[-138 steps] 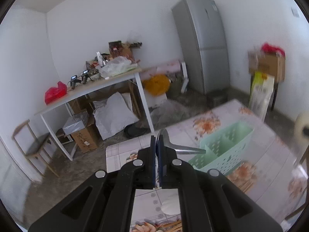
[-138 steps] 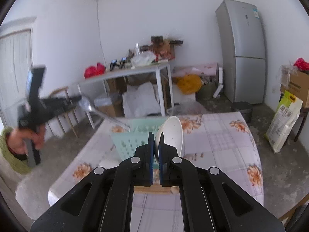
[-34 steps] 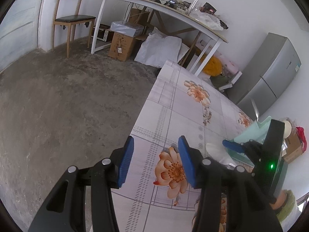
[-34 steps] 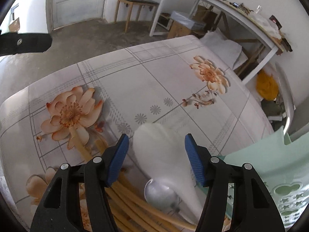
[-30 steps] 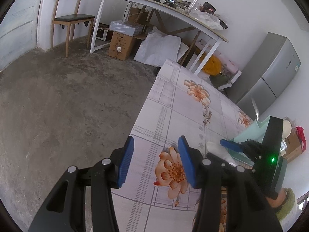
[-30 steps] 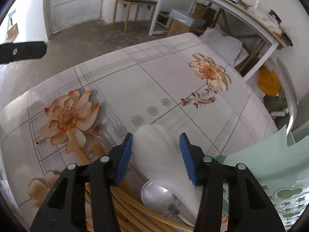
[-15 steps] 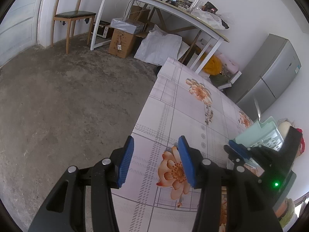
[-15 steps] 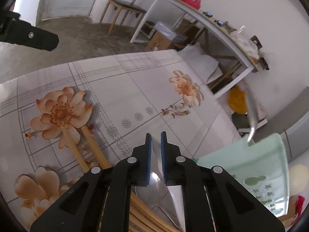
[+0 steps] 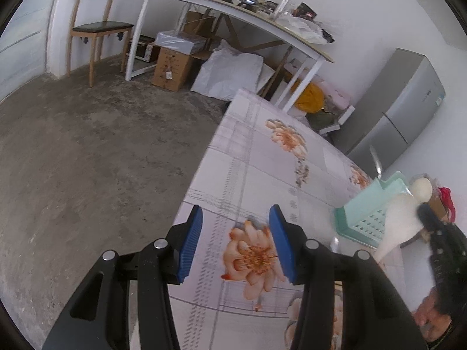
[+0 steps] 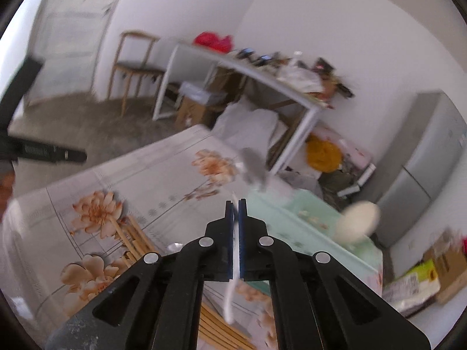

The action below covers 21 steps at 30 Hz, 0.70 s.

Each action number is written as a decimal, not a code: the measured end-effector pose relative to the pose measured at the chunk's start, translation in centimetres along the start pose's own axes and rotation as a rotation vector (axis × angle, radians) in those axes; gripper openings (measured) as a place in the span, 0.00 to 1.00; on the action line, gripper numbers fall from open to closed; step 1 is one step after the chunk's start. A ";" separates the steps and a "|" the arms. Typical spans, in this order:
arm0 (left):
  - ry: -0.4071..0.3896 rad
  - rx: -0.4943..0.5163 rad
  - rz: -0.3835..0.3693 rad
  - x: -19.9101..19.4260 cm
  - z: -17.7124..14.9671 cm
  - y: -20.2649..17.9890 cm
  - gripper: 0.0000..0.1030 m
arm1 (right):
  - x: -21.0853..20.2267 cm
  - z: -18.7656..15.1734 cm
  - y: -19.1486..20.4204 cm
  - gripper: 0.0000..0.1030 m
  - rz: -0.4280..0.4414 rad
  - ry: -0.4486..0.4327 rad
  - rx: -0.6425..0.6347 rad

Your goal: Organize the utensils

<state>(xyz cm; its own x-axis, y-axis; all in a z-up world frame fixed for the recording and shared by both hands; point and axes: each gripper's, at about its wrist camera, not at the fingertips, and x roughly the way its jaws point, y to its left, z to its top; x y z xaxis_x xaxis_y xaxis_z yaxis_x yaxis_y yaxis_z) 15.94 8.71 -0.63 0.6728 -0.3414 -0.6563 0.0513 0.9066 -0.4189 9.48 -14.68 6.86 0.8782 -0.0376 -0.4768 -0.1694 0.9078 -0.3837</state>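
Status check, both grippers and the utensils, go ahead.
Left gripper open, empty. Right gripper shut on white spatula, lifted beside green caddy. Chopsticks, spoon left on table.

The right tongs [image 10: 236, 204] closed on the white spatula [image 9: 398, 221] and lifted it.

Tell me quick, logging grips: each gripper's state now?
Left gripper: open, empty.
Right gripper: shut on white spatula.

A table [image 9: 262, 157] under a floral cloth carries a mint-green basket [image 10: 306, 224] near its far side; wooden chopsticks [image 10: 134, 239] and a metal spoon [image 10: 175, 246] lie nearer.
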 end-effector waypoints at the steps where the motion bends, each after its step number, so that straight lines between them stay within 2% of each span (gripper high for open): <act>1: -0.001 0.005 -0.011 0.0 0.1 -0.2 0.45 | -0.7 -0.1 -0.8 0.01 -0.008 -0.007 0.037; 6: 0.009 0.055 -0.083 0.4 0.0 -2.4 0.45 | -3.2 -1.6 -4.8 0.00 -0.036 -0.017 0.231; 11: 0.050 0.126 -0.163 1.6 0.0 -5.6 0.45 | -4.7 -3.3 -7.4 0.00 -0.067 -0.028 0.364; 16: 0.147 0.183 -0.251 4.5 0.1 -9.0 0.45 | -5.9 -4.7 -9.5 0.00 -0.047 -0.042 0.491; 21: 0.283 0.189 -0.274 8.6 0.1 -11.3 0.44 | -6.6 -5.8 -10.4 0.00 -0.052 -0.048 0.543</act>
<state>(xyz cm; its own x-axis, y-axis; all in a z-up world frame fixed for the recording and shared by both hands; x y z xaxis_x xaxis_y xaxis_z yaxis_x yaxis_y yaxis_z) 21.21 -4.50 -1.50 0.3879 -0.6063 -0.6942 0.3519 0.7935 -0.4965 2.82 -26.25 9.44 0.9007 -0.0807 -0.4268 0.1190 0.9908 0.0638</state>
